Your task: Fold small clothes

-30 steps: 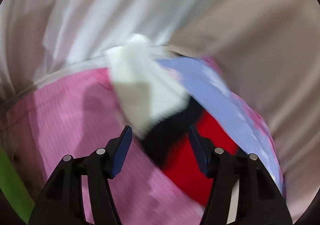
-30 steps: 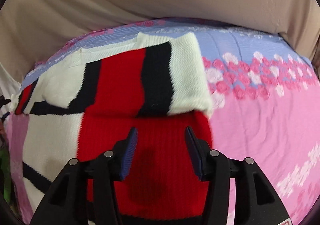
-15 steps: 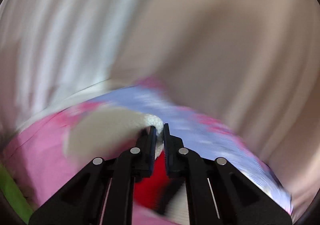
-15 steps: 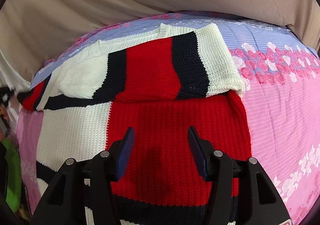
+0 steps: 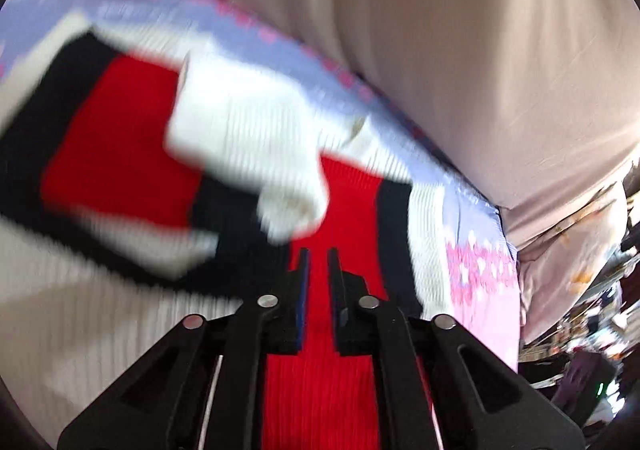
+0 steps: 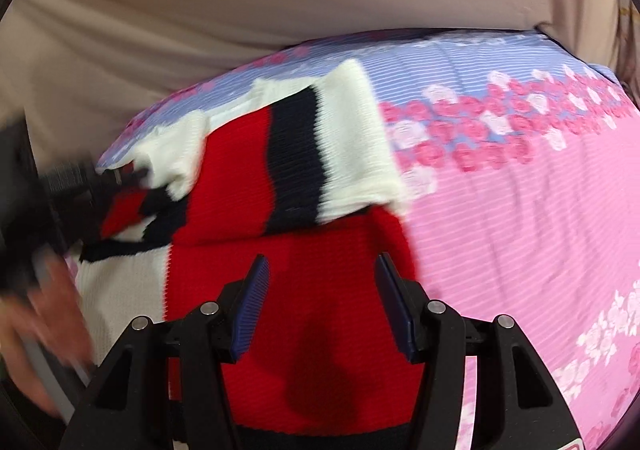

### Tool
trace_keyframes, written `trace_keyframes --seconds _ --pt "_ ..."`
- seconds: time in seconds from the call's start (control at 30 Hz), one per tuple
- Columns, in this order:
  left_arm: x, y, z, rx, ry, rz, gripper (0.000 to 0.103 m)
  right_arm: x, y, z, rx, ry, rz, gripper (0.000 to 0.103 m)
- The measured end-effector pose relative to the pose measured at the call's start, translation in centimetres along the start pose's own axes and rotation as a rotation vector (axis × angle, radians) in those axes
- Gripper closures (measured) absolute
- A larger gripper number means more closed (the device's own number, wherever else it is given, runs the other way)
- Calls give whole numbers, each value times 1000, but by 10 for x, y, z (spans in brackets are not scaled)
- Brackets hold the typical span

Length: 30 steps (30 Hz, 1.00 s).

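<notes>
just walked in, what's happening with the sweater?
A person is folding a red, white and black knit sweater on a pink and blue floral sheet. The right sleeve is already folded across the chest. The left hand-held gripper, jaws just parting and nothing between them, sits over the left sleeve now lying across the body. The right hand-held gripper hovers open over the red panel.

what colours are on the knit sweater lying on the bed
The sweater has red, black or very dark, and white blocks; the right wrist view shows it best.
</notes>
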State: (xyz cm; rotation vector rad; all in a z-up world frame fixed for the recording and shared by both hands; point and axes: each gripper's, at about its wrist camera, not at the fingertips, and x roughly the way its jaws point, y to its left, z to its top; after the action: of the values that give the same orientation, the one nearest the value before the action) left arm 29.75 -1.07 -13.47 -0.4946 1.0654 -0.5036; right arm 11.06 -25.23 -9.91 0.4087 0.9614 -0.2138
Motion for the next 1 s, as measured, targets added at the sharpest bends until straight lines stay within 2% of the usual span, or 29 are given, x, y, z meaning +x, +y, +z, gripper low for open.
trace_keyframes --seconds 0.07,0.13,0.17,0.3,0.4,0.47,0.53,0.6,0.63,0.67,0.73,0.77,0.87,0.9,0.93,1.0 --pt "-20 15 -2 -43 -33 0 68 0 -6 6 -7 -5 10 43" --pt "-44 28 -3 -51 -90 24 58 2 -4 15 -22 -8 37 42" --pt "-59 37 -2 -50 -119 61 53 5 0 20 -36 -12 52 39" --pt "-95 77 8 -119 -179 179 51 16 55 41 -227 -53 70 35" --pt "-103 102 16 -231 -214 218 51 37 110 55 -408 -79 82 31" --pt "-104 125 22 -342 -243 261 51 61 145 62 -514 -76 52 26" --pt "-101 140 24 -419 -250 253 51 90 175 64 -606 -57 4 26" --pt "-100 153 23 -452 -246 243 55 113 190 64 -634 -39 -14 29" --pt "-97 153 23 -447 -244 255 58 125 192 66 -621 -21 -13 52" --pt "-97 152 24 -433 -242 267 59 130 190 72 -576 7 24 92" --pt "-97 151 26 -418 -230 279 61 117 171 86 -419 1 80 90" --pt "-95 151 25 -413 -222 276 64 96 146 95 -279 -34 155 90" --pt "-86 152 21 -388 -181 260 69 64 73 89 37 -44 260 89" --pt "-84 147 20 -352 -195 288 69 63 47 77 112 -22 254 87" --pt "-83 144 19 -329 -198 308 68 67 35 68 126 -2 210 81" --pt "-81 138 18 -294 -205 343 67 87 22 53 119 79 121 76"
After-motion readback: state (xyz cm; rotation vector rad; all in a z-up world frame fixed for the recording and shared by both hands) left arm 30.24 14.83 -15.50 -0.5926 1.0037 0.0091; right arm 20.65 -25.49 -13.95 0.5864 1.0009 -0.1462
